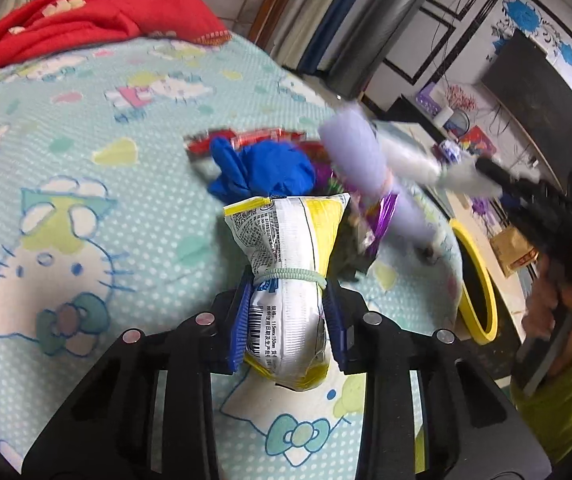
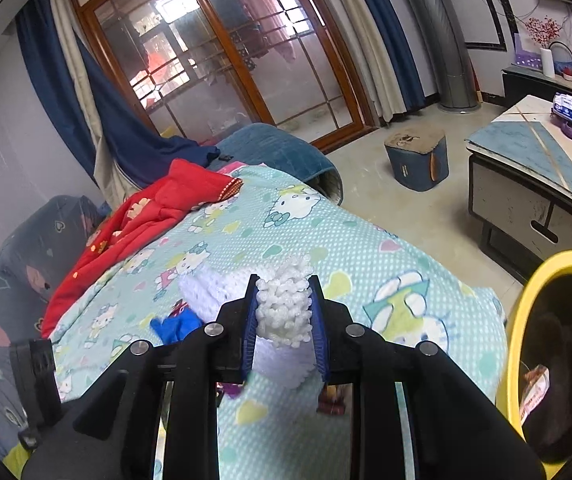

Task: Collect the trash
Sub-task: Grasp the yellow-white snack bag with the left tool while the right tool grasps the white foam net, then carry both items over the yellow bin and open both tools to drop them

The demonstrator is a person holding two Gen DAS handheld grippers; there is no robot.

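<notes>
Clamped wrapper [image 1: 286,280], long axis straight ahead

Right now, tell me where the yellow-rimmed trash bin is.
The yellow-rimmed trash bin stands on the floor off the bed's right edge, at the right wrist view's lower right, below the low cabinet.

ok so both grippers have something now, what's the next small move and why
Probably swing the right hand-held gripper toward the yellow bin and release there. It is shut on white foam wrap, the bin's open mouth sits just to its right, and the left hand-held gripper already grips a snack bag.
</notes>
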